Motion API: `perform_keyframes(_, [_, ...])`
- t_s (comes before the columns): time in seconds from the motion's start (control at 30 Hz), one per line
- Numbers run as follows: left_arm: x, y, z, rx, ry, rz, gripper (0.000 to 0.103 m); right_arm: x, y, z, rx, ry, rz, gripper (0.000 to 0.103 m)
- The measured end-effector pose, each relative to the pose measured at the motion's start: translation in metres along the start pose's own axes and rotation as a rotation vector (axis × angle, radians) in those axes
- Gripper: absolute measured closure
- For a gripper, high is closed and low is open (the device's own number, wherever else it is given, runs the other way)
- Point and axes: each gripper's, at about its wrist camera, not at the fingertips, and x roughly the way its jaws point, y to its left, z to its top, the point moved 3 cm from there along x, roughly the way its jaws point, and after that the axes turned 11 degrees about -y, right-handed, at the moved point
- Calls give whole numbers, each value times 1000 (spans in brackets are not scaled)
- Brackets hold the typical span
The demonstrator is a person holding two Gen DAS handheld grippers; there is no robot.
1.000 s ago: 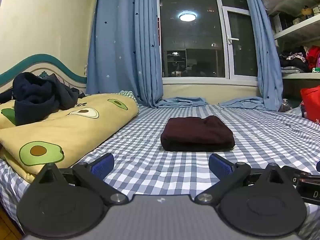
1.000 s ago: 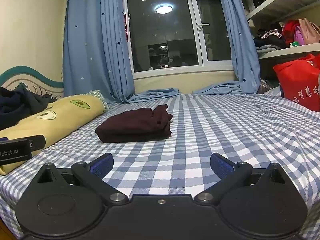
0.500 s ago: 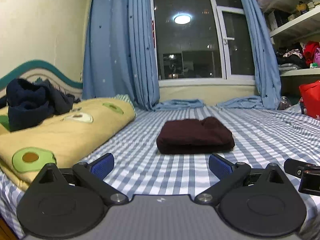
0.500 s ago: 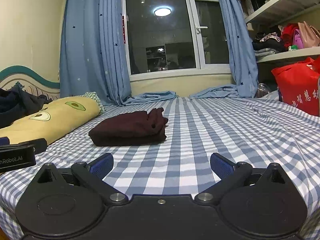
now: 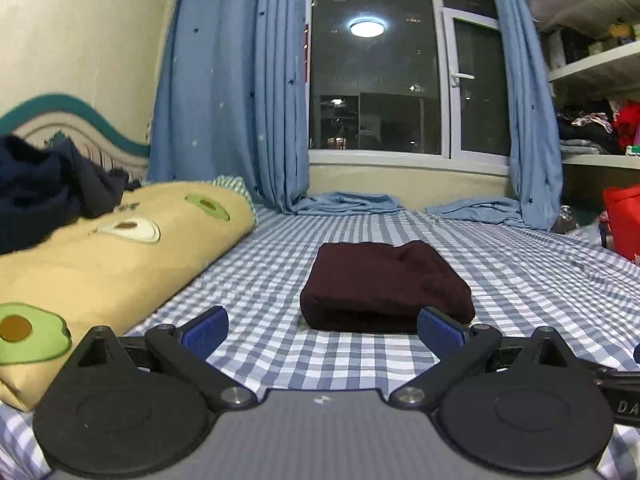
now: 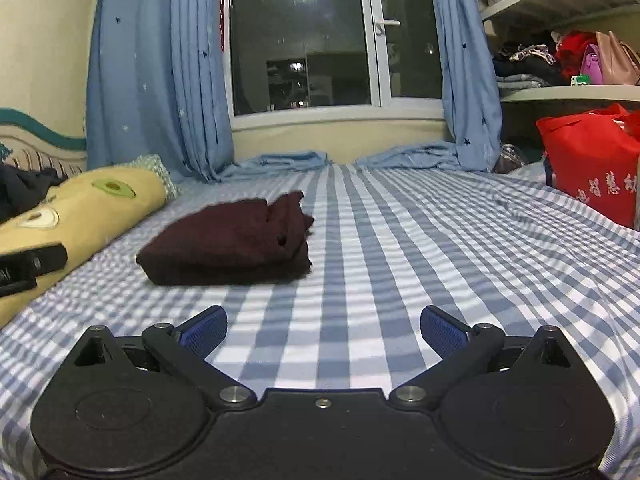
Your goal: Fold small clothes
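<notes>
A dark maroon garment lies folded in a compact block on the blue checked bed sheet; it also shows in the right wrist view, to the left of centre. My left gripper is open and empty, low over the sheet just in front of the garment. My right gripper is open and empty, low over bare sheet, to the right of the garment and short of it.
A rolled yellow avocado-print quilt lies along the left with dark navy clothes on top. A red bag stands at the right bed edge. Blue curtains and a window are behind. Shelves hold clothes and bags.
Both grippers have dropped lower and nearer to the sheet and tilted up a little. The folded garment has not moved. Both stay open.
</notes>
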Motion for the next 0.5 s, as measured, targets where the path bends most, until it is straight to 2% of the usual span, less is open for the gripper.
perform_keyframes(0.27, [4, 0, -19, 87, -5, 37, 1, 8, 5, -10, 1, -35, 29, 0])
perform_keyframes(0.5, [-7, 5, -17, 28, 1, 22, 1, -5, 14, -13, -10, -59, 68, 0])
